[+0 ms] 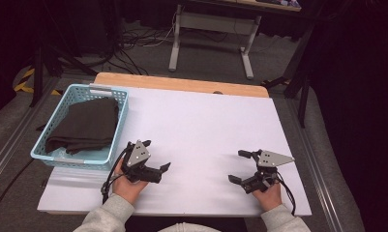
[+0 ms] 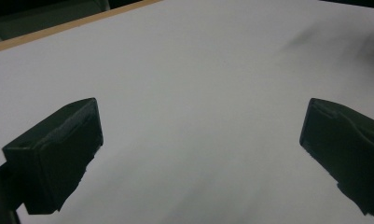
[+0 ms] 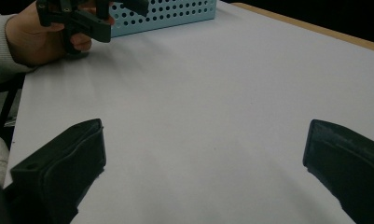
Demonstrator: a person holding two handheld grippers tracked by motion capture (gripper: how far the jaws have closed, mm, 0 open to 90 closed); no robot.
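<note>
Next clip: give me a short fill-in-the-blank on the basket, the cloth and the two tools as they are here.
1. The dark folded cloth lies inside the light ____ basket.
2. The basket sits nearest the ____ tool.
3. The jaws of the right tool stand ____, with nothing between them.
4. Both tools are held over a ____ sheet that covers the table.

Missing words: blue; left; open; white

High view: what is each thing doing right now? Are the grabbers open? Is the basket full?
left gripper: open, nothing between its jaws, held just above the white board.
right gripper: open, nothing between its jaws.
basket: upright at the board's left edge, holding a cloth.
dark cloth: folded, lying inside the basket.
white board: flat on the table, bare between the grippers.
</note>
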